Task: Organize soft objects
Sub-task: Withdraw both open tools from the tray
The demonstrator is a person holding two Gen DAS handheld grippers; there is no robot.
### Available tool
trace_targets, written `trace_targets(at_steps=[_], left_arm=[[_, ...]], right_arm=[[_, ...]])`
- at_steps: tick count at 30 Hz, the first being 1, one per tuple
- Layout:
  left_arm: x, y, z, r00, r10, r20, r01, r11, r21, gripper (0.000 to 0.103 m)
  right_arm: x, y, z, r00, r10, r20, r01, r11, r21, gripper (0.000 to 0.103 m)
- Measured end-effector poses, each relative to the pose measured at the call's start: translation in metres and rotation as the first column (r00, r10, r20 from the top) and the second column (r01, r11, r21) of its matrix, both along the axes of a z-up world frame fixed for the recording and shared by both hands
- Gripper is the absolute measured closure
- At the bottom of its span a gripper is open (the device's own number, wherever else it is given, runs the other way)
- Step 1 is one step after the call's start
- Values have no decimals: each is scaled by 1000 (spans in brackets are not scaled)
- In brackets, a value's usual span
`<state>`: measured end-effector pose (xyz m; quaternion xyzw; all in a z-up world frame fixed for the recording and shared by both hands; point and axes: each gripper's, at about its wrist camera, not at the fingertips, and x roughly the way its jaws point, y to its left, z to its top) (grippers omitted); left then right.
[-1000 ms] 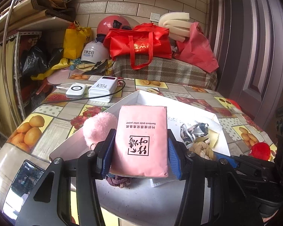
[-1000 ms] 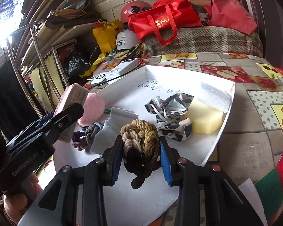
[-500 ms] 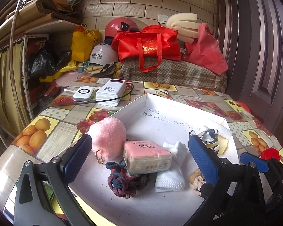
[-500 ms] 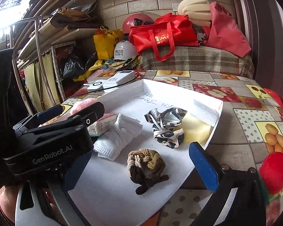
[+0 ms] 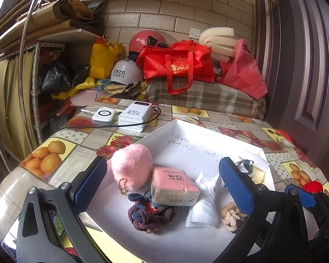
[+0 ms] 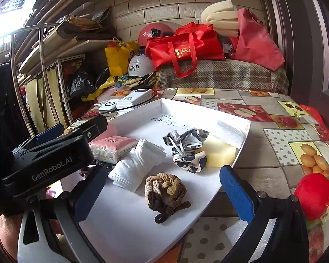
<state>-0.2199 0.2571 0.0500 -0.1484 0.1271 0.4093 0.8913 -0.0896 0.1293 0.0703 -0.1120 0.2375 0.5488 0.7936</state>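
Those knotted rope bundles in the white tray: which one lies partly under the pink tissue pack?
The dark multicoloured bundle; the pink tissue pack overlaps it. The tan-and-brown bundle lies uncovered.

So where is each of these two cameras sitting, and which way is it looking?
Left wrist: on the left gripper, facing forward and down at the white tray; its open blue-padded fingers show.
Right wrist: on the right gripper, same aim from the tray's other side; its open fingers and the left gripper's black body show.
Shared: tray, pink tissue pack, white mask, brown hair tie.
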Motion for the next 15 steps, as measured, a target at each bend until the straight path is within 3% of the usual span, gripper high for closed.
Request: trace_targets(at_steps=[7, 15], left_arm=[[-3, -11, 4, 1000, -3, 19, 2, 998, 58, 0], [-14, -8, 3, 998, 7, 64, -8, 1000, 27, 0]], right_arm=[[-6, -5, 4, 999, 5, 41, -6, 1000, 30, 0], [-10, -12, 7, 998, 2, 64, -7, 997, 71, 0]])
